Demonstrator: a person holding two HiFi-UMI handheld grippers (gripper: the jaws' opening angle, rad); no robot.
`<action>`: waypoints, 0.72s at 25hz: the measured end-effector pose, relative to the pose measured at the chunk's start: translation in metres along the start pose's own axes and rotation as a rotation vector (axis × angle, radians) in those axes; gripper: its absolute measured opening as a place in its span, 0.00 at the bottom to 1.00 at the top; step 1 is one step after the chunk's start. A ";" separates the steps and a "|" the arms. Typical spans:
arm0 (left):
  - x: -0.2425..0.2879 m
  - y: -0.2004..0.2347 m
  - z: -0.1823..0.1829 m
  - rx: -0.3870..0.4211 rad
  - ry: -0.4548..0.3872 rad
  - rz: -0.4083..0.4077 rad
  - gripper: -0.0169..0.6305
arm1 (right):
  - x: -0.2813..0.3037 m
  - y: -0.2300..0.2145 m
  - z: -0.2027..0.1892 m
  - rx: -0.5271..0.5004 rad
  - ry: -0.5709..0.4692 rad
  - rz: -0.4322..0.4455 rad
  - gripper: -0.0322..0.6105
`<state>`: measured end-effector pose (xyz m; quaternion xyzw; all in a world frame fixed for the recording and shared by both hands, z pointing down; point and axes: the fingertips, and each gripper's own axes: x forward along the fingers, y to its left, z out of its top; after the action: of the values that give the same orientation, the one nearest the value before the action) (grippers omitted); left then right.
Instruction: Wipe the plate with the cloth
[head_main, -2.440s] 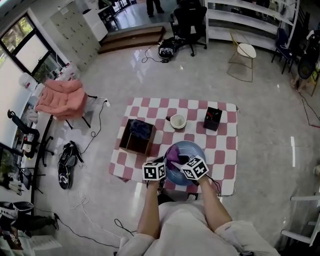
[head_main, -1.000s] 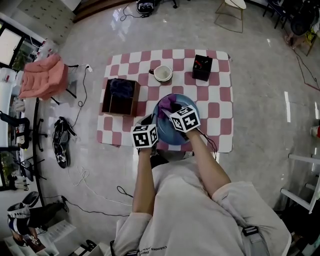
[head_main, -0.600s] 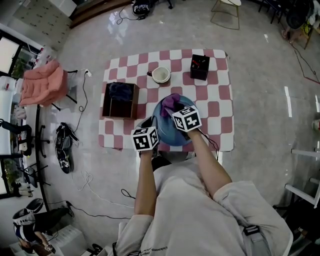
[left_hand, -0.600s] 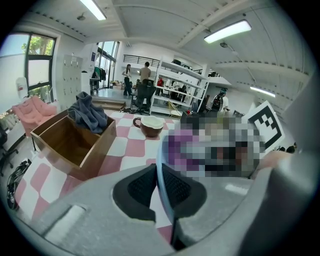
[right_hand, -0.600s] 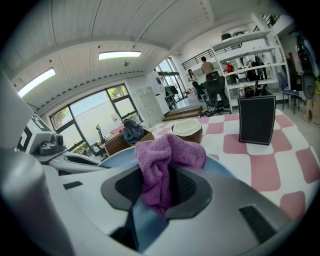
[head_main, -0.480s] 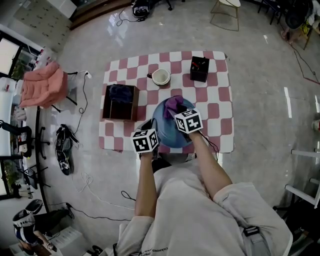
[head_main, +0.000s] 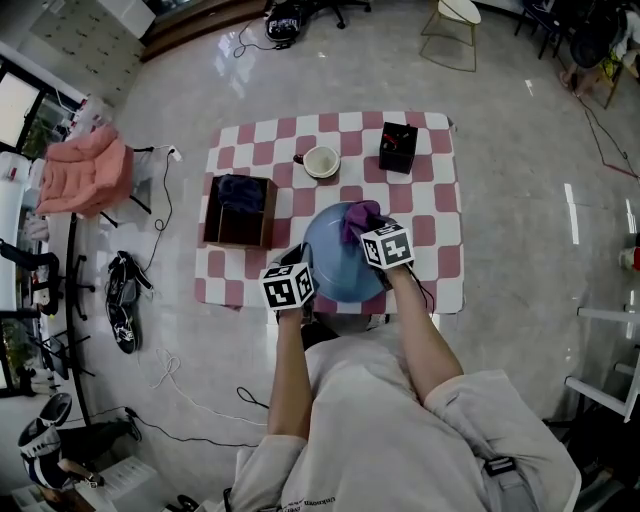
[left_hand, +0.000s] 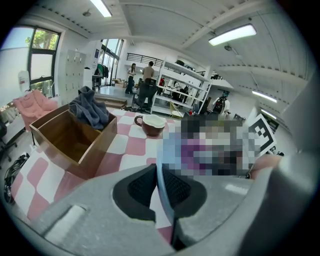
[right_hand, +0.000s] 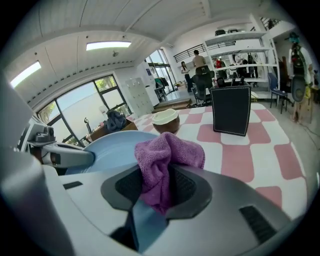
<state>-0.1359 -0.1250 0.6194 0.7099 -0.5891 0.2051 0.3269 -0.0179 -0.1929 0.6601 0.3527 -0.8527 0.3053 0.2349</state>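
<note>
A light blue plate (head_main: 338, 262) is held over the near part of the checkered table (head_main: 440, 250). My left gripper (head_main: 296, 272) is shut on the plate's left rim (left_hand: 161, 170), which runs edge-on between the black pads. My right gripper (head_main: 378, 235) is shut on a purple cloth (right_hand: 167, 157), bunched between its pads and resting on the plate's far right part (right_hand: 112, 150). The cloth (head_main: 359, 218) pokes out beyond the marker cube in the head view.
On the table stand a wooden box (head_main: 241, 211) holding a dark blue cloth (left_hand: 90, 111), a white-lined cup (head_main: 321, 161) and a black box (head_main: 398, 147). A pink chair (head_main: 85, 173), shoes and cables lie on the floor to the left.
The right gripper with the cloth has slid from the plate's middle toward its far right rim. The left gripper keeps its hold on the rim. The head camera has shifted.
</note>
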 end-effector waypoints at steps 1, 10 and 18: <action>0.000 0.000 0.000 -0.001 0.000 0.000 0.06 | -0.001 -0.002 -0.002 -0.023 0.022 -0.012 0.27; 0.000 0.002 -0.001 -0.021 -0.003 -0.002 0.06 | -0.008 -0.013 -0.019 -0.093 0.137 -0.043 0.27; 0.001 0.006 -0.005 -0.043 -0.013 0.005 0.06 | -0.019 -0.020 -0.036 -0.106 0.191 -0.039 0.27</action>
<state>-0.1412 -0.1227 0.6250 0.7025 -0.5973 0.1887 0.3378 0.0158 -0.1704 0.6812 0.3256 -0.8345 0.2876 0.3390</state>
